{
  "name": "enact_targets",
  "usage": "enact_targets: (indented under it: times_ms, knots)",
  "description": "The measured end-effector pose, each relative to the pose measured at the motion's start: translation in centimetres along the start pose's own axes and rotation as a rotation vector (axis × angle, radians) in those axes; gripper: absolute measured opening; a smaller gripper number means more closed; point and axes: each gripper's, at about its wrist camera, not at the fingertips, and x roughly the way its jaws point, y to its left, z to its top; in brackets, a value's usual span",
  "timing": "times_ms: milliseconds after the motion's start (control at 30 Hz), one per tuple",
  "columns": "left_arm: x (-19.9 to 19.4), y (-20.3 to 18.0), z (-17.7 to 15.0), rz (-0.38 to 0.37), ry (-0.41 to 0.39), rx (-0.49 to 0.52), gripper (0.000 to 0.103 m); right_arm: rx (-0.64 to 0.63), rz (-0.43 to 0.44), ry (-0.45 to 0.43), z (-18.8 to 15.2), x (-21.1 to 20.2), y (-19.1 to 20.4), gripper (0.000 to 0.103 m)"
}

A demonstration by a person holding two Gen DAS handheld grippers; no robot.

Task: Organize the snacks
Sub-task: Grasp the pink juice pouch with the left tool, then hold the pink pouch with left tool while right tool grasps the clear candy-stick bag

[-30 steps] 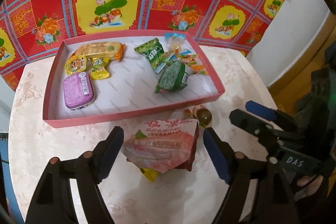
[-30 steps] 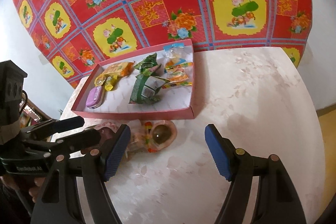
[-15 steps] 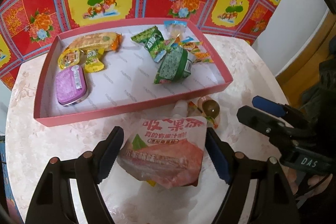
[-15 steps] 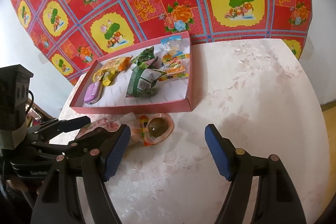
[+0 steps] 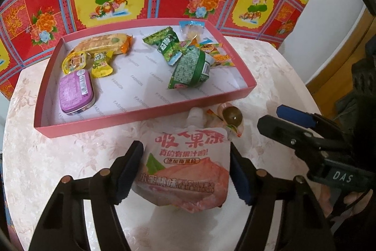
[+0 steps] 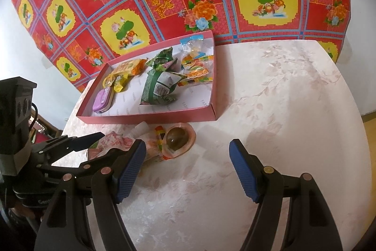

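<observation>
Left tool (image 5: 185,171) closing around peach pouch (image 5: 188,168) (spout toward tray (image 5: 145,113)).

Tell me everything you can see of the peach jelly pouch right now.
The pouch is a soft, glossy white pack with red Chinese lettering and a pink peach picture, topped by a white spout cap pointing at the red tray. It sits on the table, just outside the tray, between the left gripper fingers, which have just been closing and meet its side edges. A wrapped brown ball snack lies by its upper right corner.
</observation>
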Motion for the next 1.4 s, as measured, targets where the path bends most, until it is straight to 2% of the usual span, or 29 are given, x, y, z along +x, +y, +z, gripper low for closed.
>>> enact_targets:
  times_ms: [267, 433, 633, 1000, 1200, 1400]
  knots:
    - [-2.7, 1.6, -0.9, 0.016, -0.059, -0.048, 0.073, -0.011, -0.003, 0.007, 0.1, 0.0, 0.6, 0.075]
    - [-4.1, 2.8, -1.3, 0.071, -0.103, -0.067, 0.073, -0.020, -0.002, 0.021, 0.0, 0.3, 1.2, 0.075]
    - [-5.3, 4.8, -2.0, 0.100, -0.133, -0.114, 0.073, -0.032, 0.000, 0.042, -0.3, 0.8, 2.1, 0.075]
    - [-5.2, 7.5, -3.7, 0.157, -0.142, -0.175, 0.073, 0.006, 0.029, 0.153, -1.2, 2.7, 3.3, 0.073]
    - [-5.3, 8.1, -4.4, 0.177, -0.158, -0.170, 0.073, -0.026, 0.020, 0.162, -1.4, 3.4, 4.8, 0.070]
    - [-4.7, 8.6, -5.3, 0.164, -0.132, -0.182, 0.073, -0.044, -0.010, 0.157, -0.9, 4.4, 6.1, 0.070]
